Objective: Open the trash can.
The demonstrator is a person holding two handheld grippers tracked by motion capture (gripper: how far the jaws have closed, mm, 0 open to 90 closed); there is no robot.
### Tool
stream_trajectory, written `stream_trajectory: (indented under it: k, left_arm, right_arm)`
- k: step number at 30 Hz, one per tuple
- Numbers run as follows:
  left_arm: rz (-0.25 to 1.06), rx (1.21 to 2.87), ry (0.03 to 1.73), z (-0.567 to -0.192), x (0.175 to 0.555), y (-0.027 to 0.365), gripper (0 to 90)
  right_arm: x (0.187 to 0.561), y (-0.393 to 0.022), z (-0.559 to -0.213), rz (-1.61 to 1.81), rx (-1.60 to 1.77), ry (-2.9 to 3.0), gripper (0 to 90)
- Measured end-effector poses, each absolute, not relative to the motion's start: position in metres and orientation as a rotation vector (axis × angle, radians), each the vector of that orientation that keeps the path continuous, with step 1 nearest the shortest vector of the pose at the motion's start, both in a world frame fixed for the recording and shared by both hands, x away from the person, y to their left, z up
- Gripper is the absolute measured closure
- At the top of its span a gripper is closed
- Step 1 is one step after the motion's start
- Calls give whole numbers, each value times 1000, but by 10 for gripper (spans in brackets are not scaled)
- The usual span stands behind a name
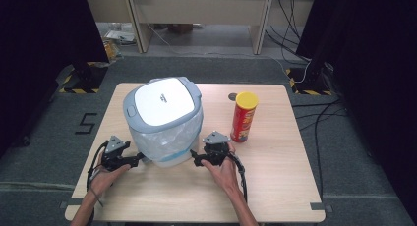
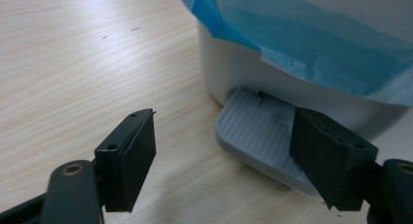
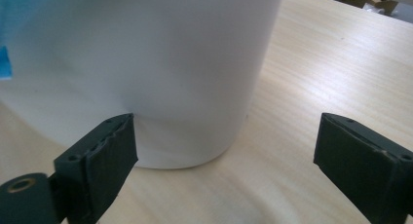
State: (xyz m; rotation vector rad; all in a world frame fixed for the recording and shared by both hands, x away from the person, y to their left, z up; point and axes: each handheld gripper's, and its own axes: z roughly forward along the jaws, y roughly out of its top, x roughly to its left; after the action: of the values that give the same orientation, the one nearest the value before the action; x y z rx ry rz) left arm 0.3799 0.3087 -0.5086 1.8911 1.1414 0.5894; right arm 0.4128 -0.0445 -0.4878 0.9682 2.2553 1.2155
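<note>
A white pedal bin (image 1: 164, 125) with a grey-rimmed lid and a blue liner bag stands on the wooden table (image 1: 275, 186). My left gripper (image 1: 140, 158) is open at the bin's lower left; in the left gripper view its jaws straddle the grey foot pedal (image 2: 255, 136) at the bin's base (image 2: 229, 73), under the blue liner (image 2: 311, 34). My right gripper (image 1: 194, 157) is open at the bin's lower right, with the white wall (image 3: 160, 73) close in front of its left jaw. A red crisp tube (image 1: 244, 117) with a yellow lid stands upright to the right of the bin.
A small dark hole (image 1: 232, 96) marks the table near its far edge. Black curtains hang left and right, and cables (image 1: 314, 118) run over the grey floor to the right. A pale desk (image 1: 196, 10) stands beyond the table.
</note>
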Motion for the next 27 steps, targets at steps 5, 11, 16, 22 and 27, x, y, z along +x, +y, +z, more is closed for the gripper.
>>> stream_trajectory:
  k: [5, 11, 16, 22, 27]
  left_arm:
    - [569, 1852, 1158, -512, 375, 307, 248]
    - [591, 1848, 1156, -512, 369, 299, 250]
    - [539, 1856, 1134, -512, 367, 293, 241]
    - [511, 1884, 1087, -511, 362, 288, 230]
    - [511, 1961, 1051, -514, 360, 282, 211]
  right_arm:
    - [433, -46, -488, 1236, 983, 2277, 98]
    - [456, -41, -483, 1191, 974, 2280, 114]
    - [473, -38, -484, 1215, 982, 2298, 150]
    - [464, -39, -483, 1219, 1016, 2302, 184]
    - [443, -34, -489, 1249, 962, 2334, 182]
